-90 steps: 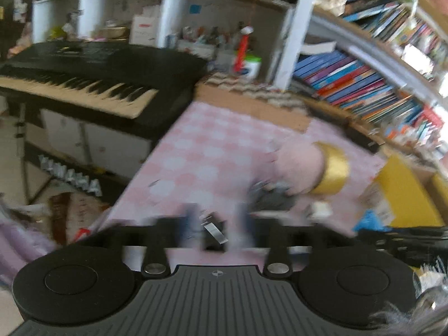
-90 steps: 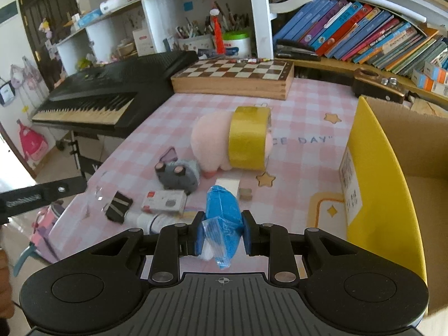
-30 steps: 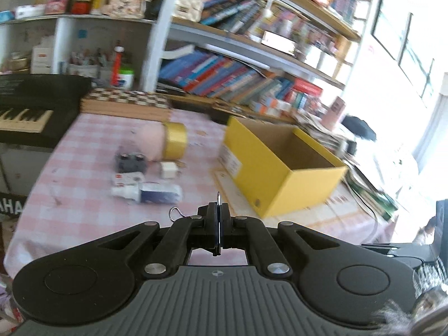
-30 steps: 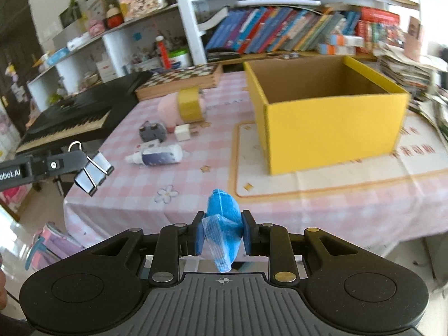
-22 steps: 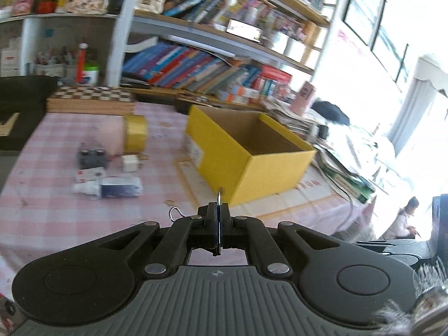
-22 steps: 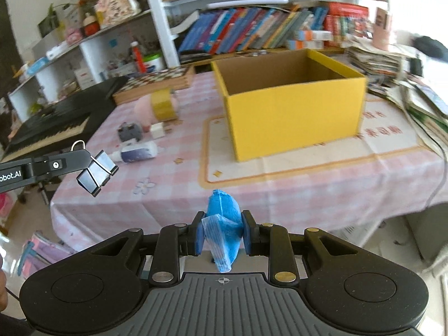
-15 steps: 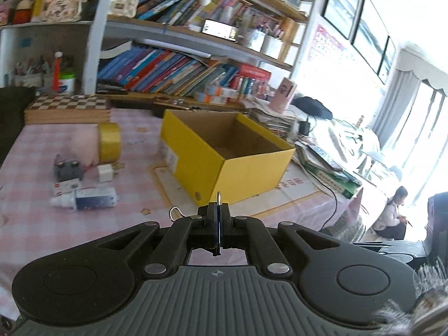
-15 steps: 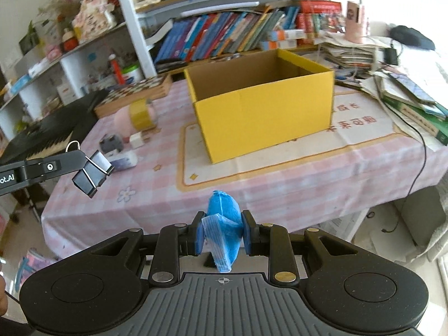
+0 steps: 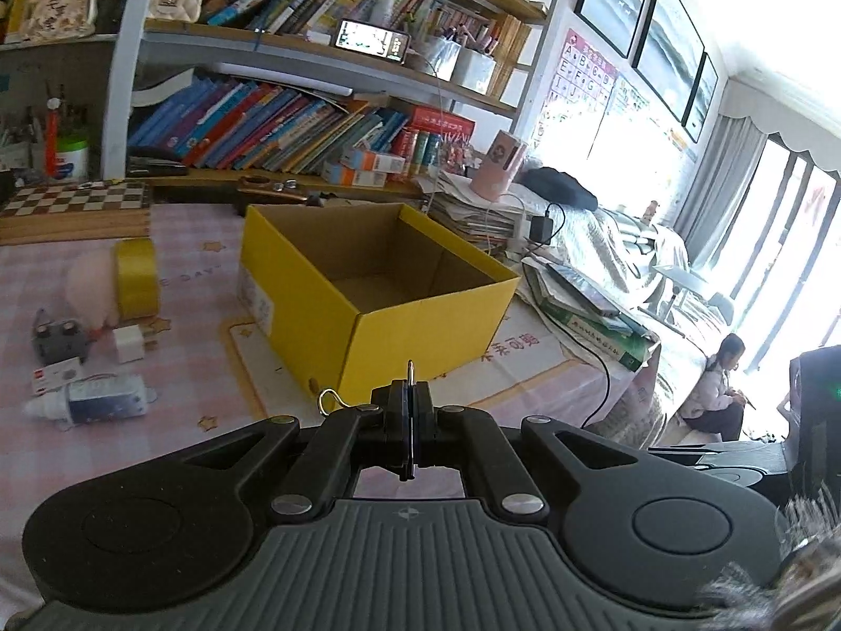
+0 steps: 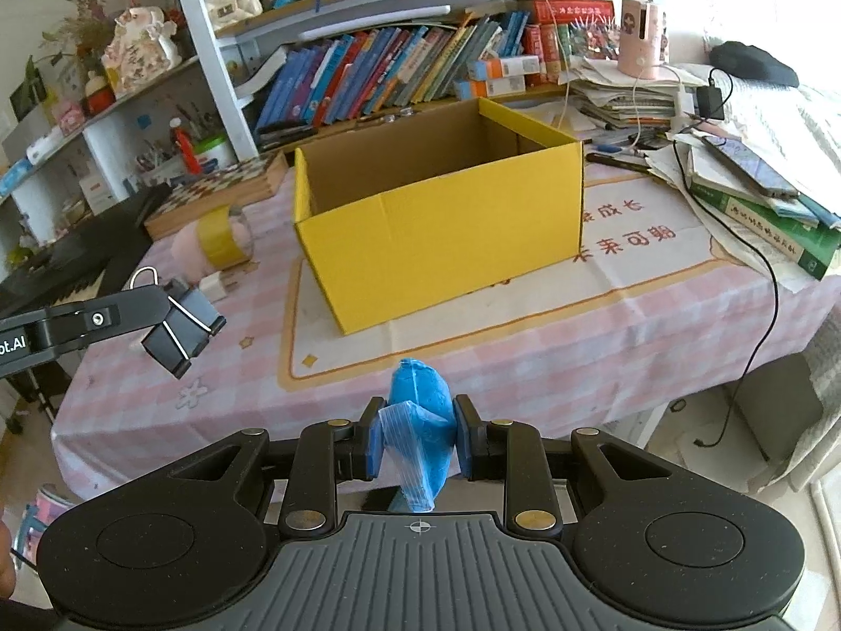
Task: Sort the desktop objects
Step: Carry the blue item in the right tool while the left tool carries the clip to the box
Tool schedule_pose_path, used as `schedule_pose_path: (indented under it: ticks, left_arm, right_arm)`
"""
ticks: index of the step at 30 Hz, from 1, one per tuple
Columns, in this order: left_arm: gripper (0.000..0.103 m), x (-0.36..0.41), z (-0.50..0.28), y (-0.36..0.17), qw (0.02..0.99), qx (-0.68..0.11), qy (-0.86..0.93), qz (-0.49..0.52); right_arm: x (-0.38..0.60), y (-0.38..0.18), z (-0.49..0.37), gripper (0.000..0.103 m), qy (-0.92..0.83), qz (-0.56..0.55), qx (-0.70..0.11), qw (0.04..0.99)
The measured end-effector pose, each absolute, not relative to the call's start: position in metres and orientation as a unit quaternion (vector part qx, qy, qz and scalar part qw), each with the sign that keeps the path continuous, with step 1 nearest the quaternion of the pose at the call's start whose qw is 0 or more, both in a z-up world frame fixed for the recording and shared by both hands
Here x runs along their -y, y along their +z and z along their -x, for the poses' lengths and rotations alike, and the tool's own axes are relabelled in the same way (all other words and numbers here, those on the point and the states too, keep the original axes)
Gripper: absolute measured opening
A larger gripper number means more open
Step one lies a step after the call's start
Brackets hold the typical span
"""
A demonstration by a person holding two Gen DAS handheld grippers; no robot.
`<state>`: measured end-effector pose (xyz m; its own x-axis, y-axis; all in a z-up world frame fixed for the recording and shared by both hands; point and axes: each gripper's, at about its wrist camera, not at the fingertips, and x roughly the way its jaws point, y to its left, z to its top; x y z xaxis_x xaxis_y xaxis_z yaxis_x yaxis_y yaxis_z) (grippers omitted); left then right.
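My left gripper [image 9: 409,415] is shut on a black binder clip [image 10: 181,328], gripped by its wire handle [image 9: 410,373]; in the right wrist view the clip hangs at the left, off the table's near edge. My right gripper [image 10: 418,439] is shut on a blue plastic packet [image 10: 418,420]. Both hover short of the open yellow cardboard box [image 9: 378,284] [image 10: 436,221], whose inside looks bare. On the pink checked tablecloth left of the box lie a pink plush with a yellow tape roll [image 9: 136,276], a white cube [image 9: 129,344], a small grey toy [image 9: 58,339] and a white bottle [image 9: 89,402].
A chessboard box [image 9: 73,207] and bookshelves [image 9: 294,126] stand behind the table. Stacked books and papers with a black cable [image 10: 757,194] crowd the right side. A keyboard [image 10: 68,263] sits at the far left. A person sits on the floor by the window [image 9: 720,389].
Both grippers have swung right toward the yellow box, which now sits nearer the middle of each view. The clip and the blue packet stay gripped.
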<state>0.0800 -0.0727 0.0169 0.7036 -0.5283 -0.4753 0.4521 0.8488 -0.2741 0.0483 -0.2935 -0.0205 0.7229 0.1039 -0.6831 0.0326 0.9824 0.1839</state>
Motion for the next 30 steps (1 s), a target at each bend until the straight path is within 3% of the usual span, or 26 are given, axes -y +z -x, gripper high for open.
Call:
schedule_pose_path:
  ticks: [18, 30]
  left_arm:
    - [0.001, 0.135, -0.153, 0.044, 0.940, -0.226, -0.240, 0.089]
    - [0.001, 0.174, -0.224, 0.048, 0.953, -0.218, -0.205, 0.047]
  right_arm:
    - [0.352, 0.012, -0.141, 0.026, 0.082, -0.047, -0.324, 0.941]
    - [0.359, 0.027, -0.237, 0.026, 0.189, 0.063, -0.292, 0.936]
